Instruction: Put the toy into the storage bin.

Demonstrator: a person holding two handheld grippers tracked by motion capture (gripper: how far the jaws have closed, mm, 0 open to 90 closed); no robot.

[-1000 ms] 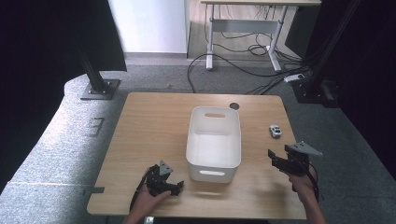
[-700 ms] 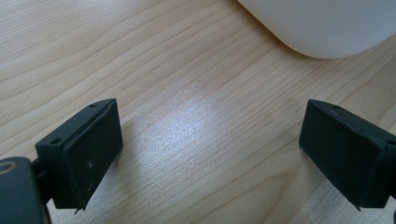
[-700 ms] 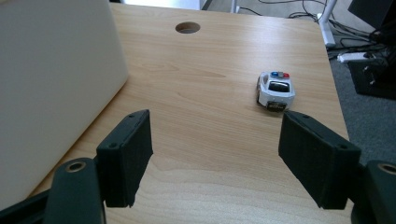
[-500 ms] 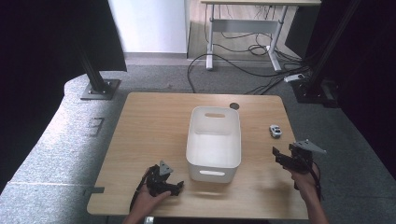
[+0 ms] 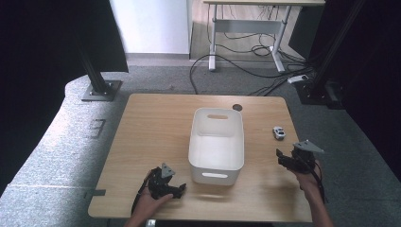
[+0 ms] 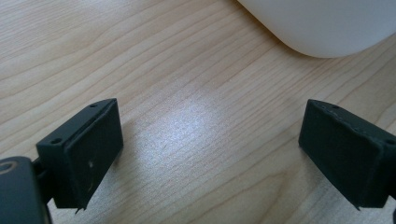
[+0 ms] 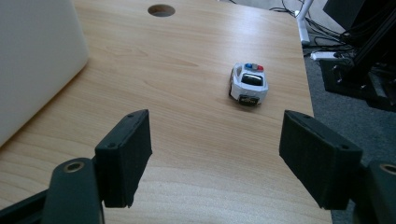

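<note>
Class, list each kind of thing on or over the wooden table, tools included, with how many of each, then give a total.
Toy police car: 1
White plastic bin: 1
Hand-held grippers: 2, the left gripper and the right gripper, both open
Total: 4

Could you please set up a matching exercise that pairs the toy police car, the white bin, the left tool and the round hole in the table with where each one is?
Things:
1. toy police car
2. white bin
3. left tool
4. round hole

Places:
A. middle of the table
B. near edge, beside the bin's front left corner
C. far edge, behind the bin
D. right side, ahead of the open right tool

Pairs: 1-D, 2-A, 3-B, 4-C
</note>
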